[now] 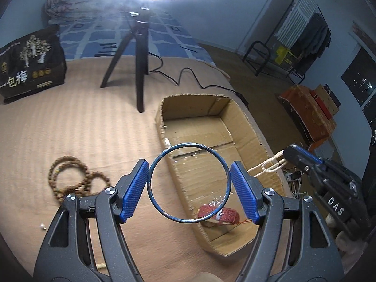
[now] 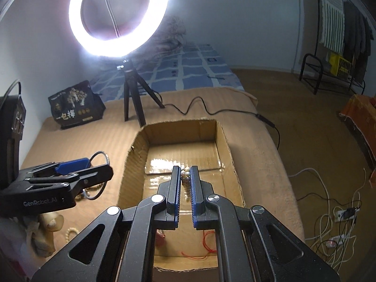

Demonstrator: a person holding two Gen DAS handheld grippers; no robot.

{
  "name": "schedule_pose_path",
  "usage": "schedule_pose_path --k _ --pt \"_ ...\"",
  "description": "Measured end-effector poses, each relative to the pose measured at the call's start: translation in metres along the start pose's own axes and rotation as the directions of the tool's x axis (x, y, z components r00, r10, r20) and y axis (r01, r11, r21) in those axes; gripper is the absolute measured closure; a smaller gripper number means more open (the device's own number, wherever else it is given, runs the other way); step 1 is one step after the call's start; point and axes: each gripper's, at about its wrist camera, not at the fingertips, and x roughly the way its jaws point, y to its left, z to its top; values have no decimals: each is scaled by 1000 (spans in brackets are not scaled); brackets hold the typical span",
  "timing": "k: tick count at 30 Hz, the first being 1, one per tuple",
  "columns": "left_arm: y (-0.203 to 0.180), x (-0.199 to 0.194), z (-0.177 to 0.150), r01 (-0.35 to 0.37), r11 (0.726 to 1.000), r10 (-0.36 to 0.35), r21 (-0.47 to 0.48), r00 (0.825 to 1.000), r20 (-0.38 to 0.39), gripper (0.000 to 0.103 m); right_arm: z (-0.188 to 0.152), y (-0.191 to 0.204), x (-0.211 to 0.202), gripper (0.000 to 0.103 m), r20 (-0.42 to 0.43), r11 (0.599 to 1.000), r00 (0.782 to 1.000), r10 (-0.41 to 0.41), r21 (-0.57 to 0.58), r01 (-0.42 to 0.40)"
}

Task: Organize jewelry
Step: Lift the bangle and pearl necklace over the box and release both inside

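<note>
My left gripper (image 1: 189, 184) is shut on a dark blue bangle (image 1: 221, 159), held above the left wall of the open cardboard box (image 1: 249, 122). My right gripper (image 2: 185, 188) is shut on a pearl necklace (image 2: 186, 176) and holds it above the inside of the box (image 2: 221, 141); it shows at the right of the left wrist view (image 1: 293, 155) with the strand (image 1: 265, 165) hanging. A red woven item (image 1: 229, 215) lies on the box floor. Brown wooden bead strands (image 1: 70, 178) lie on the tan blanket to the left of the box.
A black tripod (image 1: 138, 54) with a ring light (image 2: 117, 16) stands behind the box, its cable (image 2: 211, 111) running along the blanket. A black snack bag (image 1: 30, 63) stands at the far left. A small pearl piece (image 1: 42, 226) lies near the front left. Red thread (image 2: 206, 246) lies in the box.
</note>
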Motion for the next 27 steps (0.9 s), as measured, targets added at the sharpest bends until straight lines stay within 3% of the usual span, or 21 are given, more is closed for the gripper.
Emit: schedule_pose_path --k 18,20,22,24,27 --pt "-18 42 1 14 1000 -13 6 999 -35 29 -11 -19 21 97 -74 999 997 4 41 -1" --pt "-17 43 2 16 1000 -16 -6 999 -40 29 -12 -22 22 93 -78 999 997 -2 53 6" --pt "-15 44 3 15 1000 -16 -20 999 -43 29 -13 -24 22 75 -80 998 997 1 66 4" --pt "-14 44 3 13 1000 -14 -23 999 -42 29 -13 -27 20 65 -73 997 997 5 79 0" --pt "-14 43 2 12 1000 -12 -19 999 -40 28 -13 -28 19 65 -72 997 997 -1 81 7"
